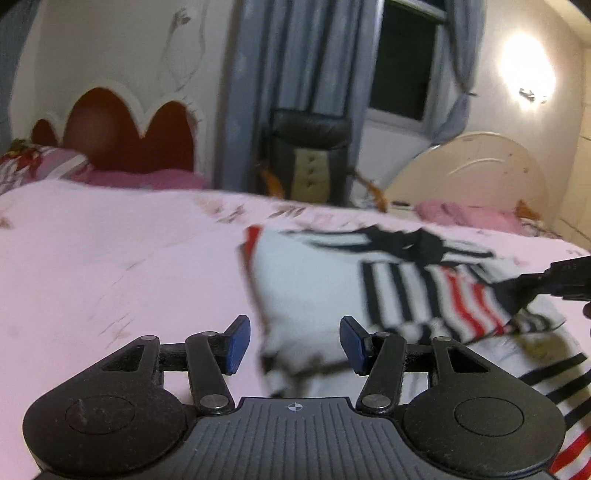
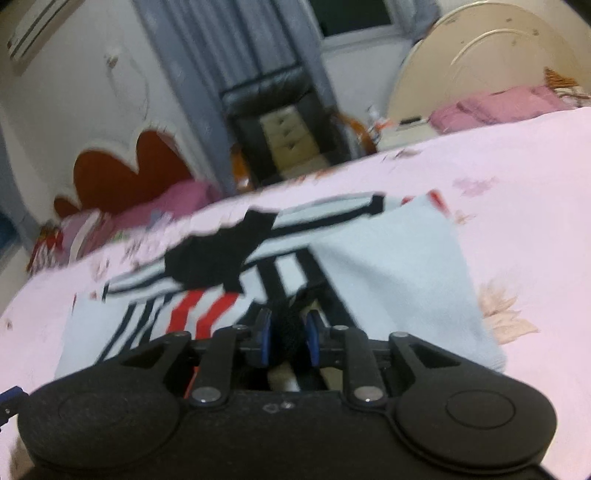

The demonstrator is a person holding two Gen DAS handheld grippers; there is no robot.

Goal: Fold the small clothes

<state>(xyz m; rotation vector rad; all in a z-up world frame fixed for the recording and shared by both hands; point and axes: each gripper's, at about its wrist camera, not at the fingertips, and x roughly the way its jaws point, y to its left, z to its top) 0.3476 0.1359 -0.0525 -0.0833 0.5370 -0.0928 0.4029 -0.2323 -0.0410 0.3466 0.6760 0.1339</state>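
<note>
Your striped garment (image 1: 332,280) lies on the pink bedspread (image 1: 110,258); behind the bedspread stands a black chair (image 1: 310,155). Your left gripper (image 1: 294,343) gapes empty; your right gripper (image 2: 288,338) pinches a dark fold of the garment.

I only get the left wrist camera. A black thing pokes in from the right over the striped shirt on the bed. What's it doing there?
Observer: That is the right gripper. Its own camera shows a dark fold of the shirt pinched between its blue fingers.
Visitor: Is there anything on the wall that I'm missing?
Observer: Yes, an air conditioner sits high on the wall, up and to the left of the red headboard.
</note>
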